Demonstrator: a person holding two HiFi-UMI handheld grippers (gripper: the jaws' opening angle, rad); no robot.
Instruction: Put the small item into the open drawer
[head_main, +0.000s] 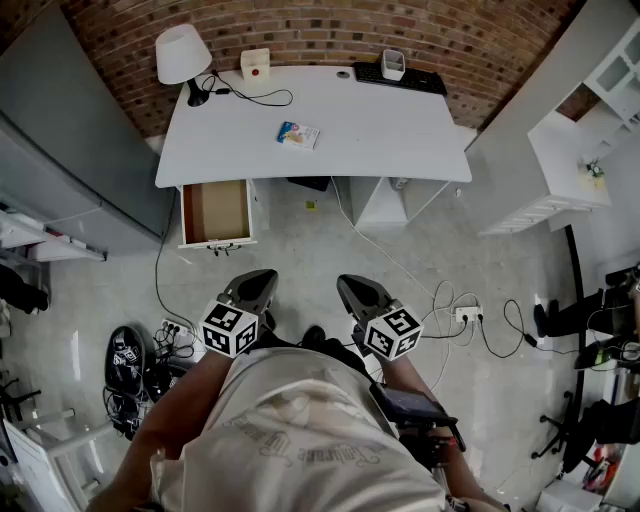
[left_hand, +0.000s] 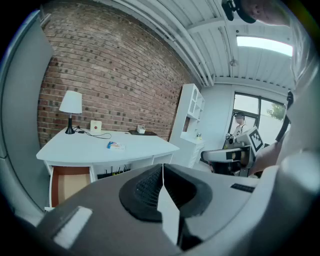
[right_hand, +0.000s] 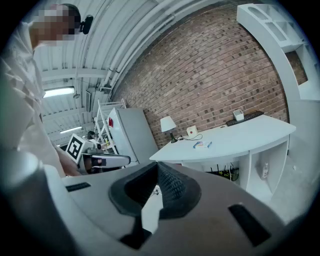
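Note:
The small item, a flat blue-and-white packet, lies on the white desk; it also shows in the left gripper view and the right gripper view. The open drawer, brown inside and with nothing in it, sticks out under the desk's left end. My left gripper and right gripper are held side by side close to the person's body, far short of the desk. Both are shut, black pads together, with nothing between them.
On the desk stand a white lamp, a small white box, a keyboard and a cup. A grey cabinet flanks the left, white shelves the right. Cables and a power strip lie on the floor.

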